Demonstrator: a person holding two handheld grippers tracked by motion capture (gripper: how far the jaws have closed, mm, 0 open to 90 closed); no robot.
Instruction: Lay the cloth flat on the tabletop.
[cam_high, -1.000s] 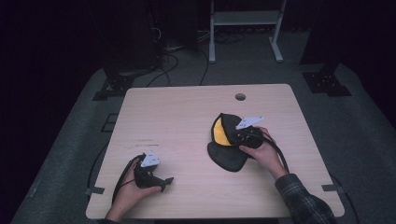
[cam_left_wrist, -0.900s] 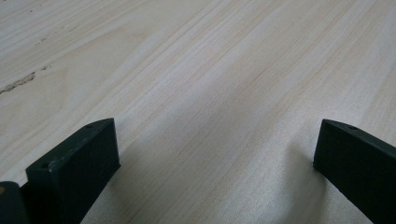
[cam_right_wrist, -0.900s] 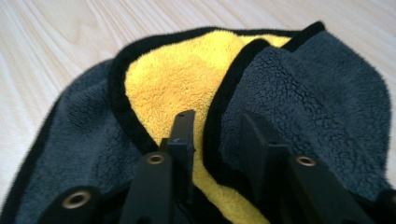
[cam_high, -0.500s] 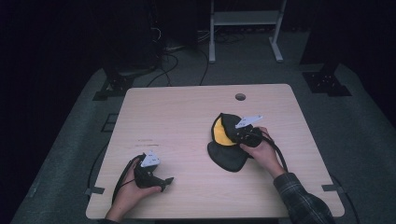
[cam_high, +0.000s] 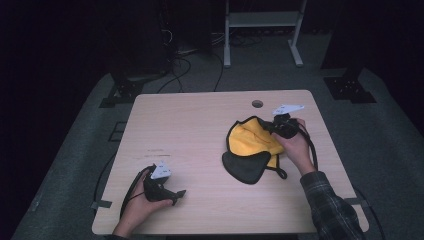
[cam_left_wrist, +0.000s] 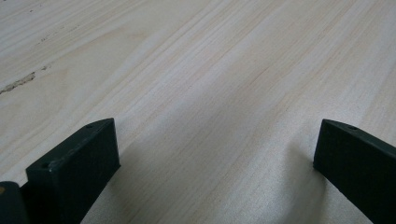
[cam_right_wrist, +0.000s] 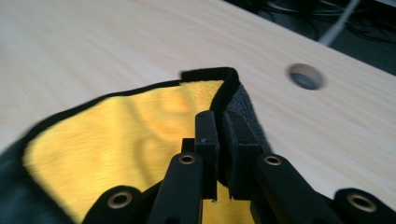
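A cloth (cam_high: 249, 144), yellow on one face and black on the other, lies on the right half of the wooden table (cam_high: 190, 125). My right gripper (cam_high: 274, 128) is shut on the cloth's black hemmed edge and holds it up above the table. In the right gripper view the jaws (cam_right_wrist: 220, 116) pinch that hem, with the yellow face (cam_right_wrist: 130, 126) spread out to the left. A black flap (cam_high: 245, 167) of the cloth rests on the table nearer the person. My left gripper (cam_high: 177, 192) rests near the front left of the table, open, with bare wood between its jaws (cam_left_wrist: 215, 140).
A round cable hole (cam_high: 257, 103) sits near the table's far edge, close to the lifted hem, and shows in the right gripper view too (cam_right_wrist: 306, 76). Beyond the table are a white stand (cam_high: 262, 30) and cables on a dark floor.
The right gripper has moved up, right and toward the far edge with the cloth's hem in it, unfolding more of the yellow face. The left gripper has stayed put.
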